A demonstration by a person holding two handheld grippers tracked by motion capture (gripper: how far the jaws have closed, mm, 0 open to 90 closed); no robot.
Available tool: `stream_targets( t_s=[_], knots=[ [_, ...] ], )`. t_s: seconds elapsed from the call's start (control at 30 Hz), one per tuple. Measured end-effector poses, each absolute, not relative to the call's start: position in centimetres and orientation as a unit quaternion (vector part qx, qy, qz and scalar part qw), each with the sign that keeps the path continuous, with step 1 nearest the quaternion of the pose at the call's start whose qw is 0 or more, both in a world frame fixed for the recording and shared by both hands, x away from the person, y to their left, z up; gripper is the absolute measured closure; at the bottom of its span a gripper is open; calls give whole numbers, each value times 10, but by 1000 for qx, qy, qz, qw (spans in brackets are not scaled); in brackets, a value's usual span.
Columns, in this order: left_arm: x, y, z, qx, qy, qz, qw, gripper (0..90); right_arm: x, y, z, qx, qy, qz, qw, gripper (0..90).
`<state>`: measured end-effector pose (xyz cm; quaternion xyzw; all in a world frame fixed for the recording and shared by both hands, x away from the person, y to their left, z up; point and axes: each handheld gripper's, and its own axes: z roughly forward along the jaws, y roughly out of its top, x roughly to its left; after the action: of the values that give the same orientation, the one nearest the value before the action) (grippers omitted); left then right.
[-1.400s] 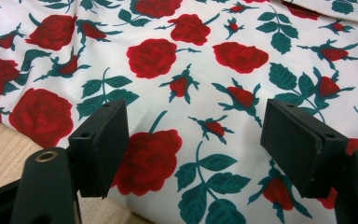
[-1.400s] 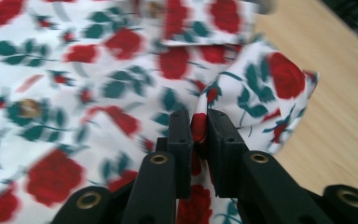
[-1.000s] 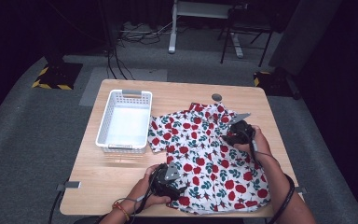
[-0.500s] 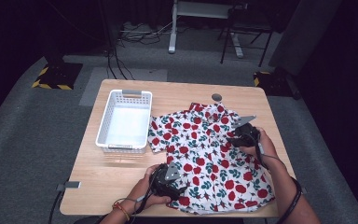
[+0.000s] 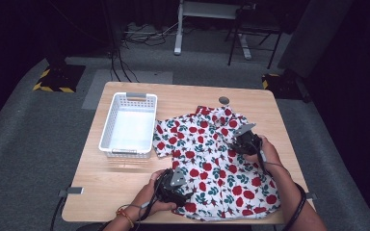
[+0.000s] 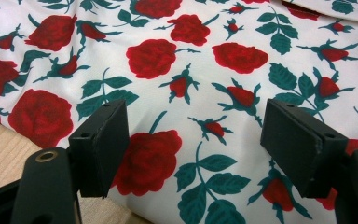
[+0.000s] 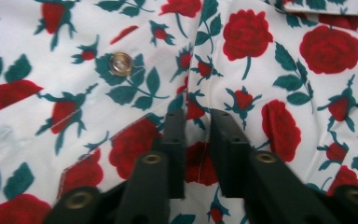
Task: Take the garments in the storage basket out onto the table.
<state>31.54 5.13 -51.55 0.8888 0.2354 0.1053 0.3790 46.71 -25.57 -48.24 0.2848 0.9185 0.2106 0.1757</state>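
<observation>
White basket sits on the table just left of the shirt; its inside looks bare, white bottom showing.

Rose-print shirt lies spread flat on the table, filling the space right of the basket and running to the near edge; a small round grey disc lies on the wood beyond the collar end.

Left gripper rests at the shirt's near-left hem, on the side toward the basket's near corner. In the left gripper view its jaws stand wide apart over the cloth, nothing pinched, wood visible at the lower left.

Right gripper is on the shirt's right half, far from the basket. Its jaws have just been closing; in the right gripper view they stand nearly together with a raised fold of the cloth between them, a button just up-left of the tips.

Versus one second ago: right hand sits slightly farther right on the shirt; left hand, basket and shirt outline unchanged
</observation>
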Motion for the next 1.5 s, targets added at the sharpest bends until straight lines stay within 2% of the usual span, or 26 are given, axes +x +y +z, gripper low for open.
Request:
stream_targets(
  t_s=[0.07, 0.13, 0.17, 0.23, 0.27, 0.3, 0.37, 0.43, 0.57, 0.7, 0.77, 0.87, 1.17, 1.5],
  knots=[
    [315, 51, -516, 889, 235, 106, 379, 234, 468, -259, -483, 294, 915, 209, 180, 877],
    [315, 51, -516, 889, 236, 106, 379, 234, 469, -263, -482, 303, 912, 208, 184, 882],
    [315, 51, -516, 889, 236, 106, 379, 234, 471, -272, -478, 324, 900, 207, 204, 882],
    [315, 51, -516, 889, 236, 106, 379, 234, 473, -279, -476, 339, 891, 211, 216, 882],
    [315, 51, -516, 889, 236, 106, 379, 234, 477, -299, -469, 379, 867, 214, 244, 882],
    [315, 51, -516, 889, 236, 106, 379, 234, 477, -299, -469, 379, 867, 214, 244, 882],
    [315, 51, -516, 889, 235, 105, 379, 234, 485, -339, -463, 457, 818, 231, 262, 880],
    [316, 51, -515, 889, 234, 106, 378, 234, 487, -353, -462, 480, 803, 236, 263, 875],
    [316, 52, -516, 889, 234, 104, 379, 234, 493, -396, -468, 544, 764, 226, 263, 804],
    [316, 52, -516, 889, 234, 105, 380, 234, 492, -419, -475, 578, 741, 227, 256, 693],
    [315, 52, -516, 888, 235, 105, 380, 234, 491, -423, -476, 584, 733, 234, 258, 607],
    [315, 52, -516, 889, 236, 104, 379, 234, 492, -416, -476, 566, 742, 249, 259, 550],
    [315, 52, -516, 889, 235, 103, 379, 234, 496, -396, -485, 524, 772, 254, 256, 471],
    [314, 53, -516, 890, 234, 103, 379, 234, 502, -402, -487, 527, 767, 274, 244, 446]
  ],
)
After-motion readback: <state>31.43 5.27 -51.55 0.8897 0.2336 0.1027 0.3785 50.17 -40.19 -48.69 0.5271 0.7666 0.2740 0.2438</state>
